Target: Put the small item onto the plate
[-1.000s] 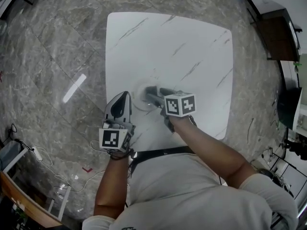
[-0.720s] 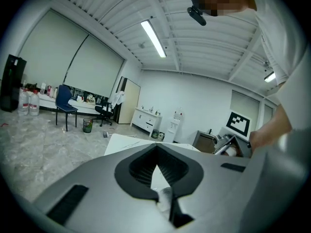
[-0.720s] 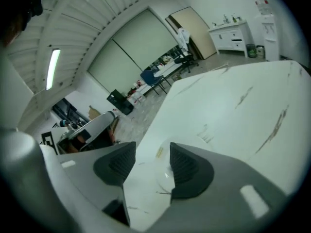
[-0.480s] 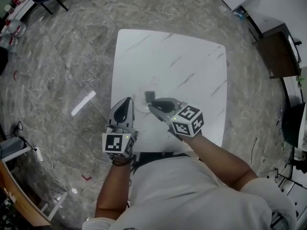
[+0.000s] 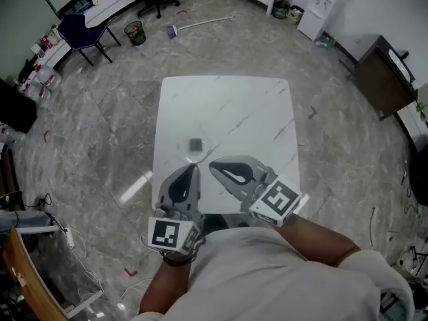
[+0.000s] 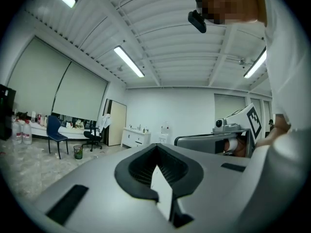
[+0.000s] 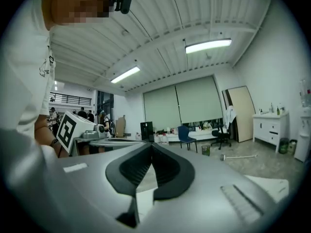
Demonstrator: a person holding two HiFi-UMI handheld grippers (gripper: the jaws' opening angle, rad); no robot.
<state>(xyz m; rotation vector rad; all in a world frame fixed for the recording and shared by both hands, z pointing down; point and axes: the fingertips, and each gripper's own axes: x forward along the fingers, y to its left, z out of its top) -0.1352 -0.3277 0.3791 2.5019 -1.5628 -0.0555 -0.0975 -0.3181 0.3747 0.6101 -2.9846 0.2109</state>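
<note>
My left gripper (image 5: 194, 168) and right gripper (image 5: 212, 166) hang side by side on my side of the plate (image 5: 182, 150), both over the near edge of the surface (image 5: 227, 105), tips pointing toward the plate. The left jaws are pressed together with nothing between them. The right jaws are also fully closed and empty. Just past the tips sits the plate, and the item (image 5: 195, 144), a small dark block, lies on it, clear of both grippers. Beyond the plate the white marbled surface is bare out to its far edge. Farther off, on the grey floor, stand a blue chair (image 5: 81, 33) and a bin (image 5: 134, 31).
</note>
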